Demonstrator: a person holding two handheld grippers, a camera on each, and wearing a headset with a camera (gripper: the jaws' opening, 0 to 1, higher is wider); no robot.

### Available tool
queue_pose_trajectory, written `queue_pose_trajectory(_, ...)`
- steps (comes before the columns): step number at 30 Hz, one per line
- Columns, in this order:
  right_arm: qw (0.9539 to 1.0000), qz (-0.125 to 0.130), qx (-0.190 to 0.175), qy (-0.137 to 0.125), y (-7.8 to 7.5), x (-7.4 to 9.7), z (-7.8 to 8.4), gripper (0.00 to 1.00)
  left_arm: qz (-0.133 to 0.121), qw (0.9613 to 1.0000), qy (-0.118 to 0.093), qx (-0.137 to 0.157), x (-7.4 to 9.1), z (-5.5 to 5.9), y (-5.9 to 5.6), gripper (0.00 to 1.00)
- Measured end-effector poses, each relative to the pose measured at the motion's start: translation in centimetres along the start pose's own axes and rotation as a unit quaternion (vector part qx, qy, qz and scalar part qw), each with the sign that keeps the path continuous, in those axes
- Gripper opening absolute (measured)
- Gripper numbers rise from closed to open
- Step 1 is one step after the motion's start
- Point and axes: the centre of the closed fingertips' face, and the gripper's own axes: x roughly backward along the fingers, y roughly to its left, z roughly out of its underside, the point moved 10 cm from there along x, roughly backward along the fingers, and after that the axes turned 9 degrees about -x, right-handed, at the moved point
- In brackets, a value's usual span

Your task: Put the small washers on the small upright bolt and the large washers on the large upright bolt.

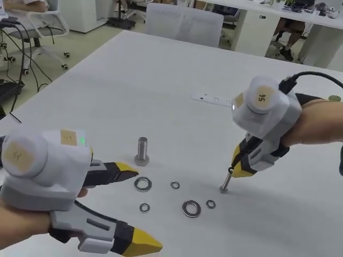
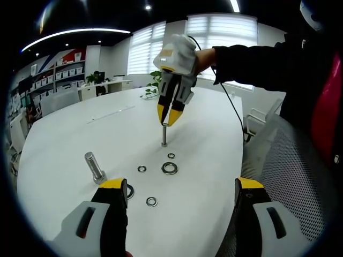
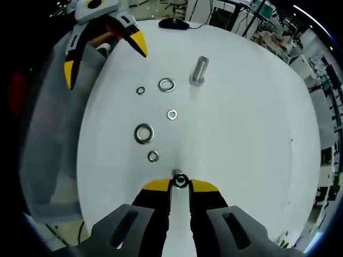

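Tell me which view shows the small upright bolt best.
The left gripper view: the small upright bolt stands side-on, its whole shaft clear against the table. The head view shows it foreshortened from above, under the right gripper. The right gripper view looks down its end, where a small washer pinched between the tips covers it.

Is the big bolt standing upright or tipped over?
Upright. The big bolt stands on its head on the table, threaded end pointing up.

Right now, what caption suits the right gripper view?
Yellow-tipped right gripper holding a small silver metal washer over the thin upright bolt; five loose washers beyond.
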Motion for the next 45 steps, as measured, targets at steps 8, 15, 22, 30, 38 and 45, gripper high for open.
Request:
queue_pose_trajectory(8,1.0,-0.002,-0.002,0.001,0.1,-0.3,0.0,0.14,-0.001,1.0,0.0,0.0,0.0,0.0,-0.1,0.82)
queue_pose_trajectory(15,1.0,-0.006,-0.005,0.003,0.2,-0.8,0.1,0.14,-0.002,1.0,0.0,0.001,0.1,0.0,-0.1,0.82)
queue_pose_trajectory(22,0.9999,-0.011,-0.008,0.007,0.3,-1.4,0.2,0.14,-0.003,1.0,0.0,0.002,0.1,0.0,-0.1,0.81)
queue_pose_trajectory(30,0.9997,-0.016,-0.016,0.009,0.2,-2.6,0.5,0.14,-0.003,1.0,0.001,0.002,0.1,0.1,-0.1,0.81)
queue_pose_trajectory(38,0.9996,-0.016,-0.02,0.013,0.0,-4.1,0.7,0.14,-0.004,1.0,0.002,0.003,0.2,0.1,0.0,0.81)
queue_pose_trajectory(45,0.9996,-0.014,-0.015,0.019,-0.2,-4.7,0.8,0.14,-0.004,1.0,0.003,0.004,0.1,0.1,0.0,0.81)
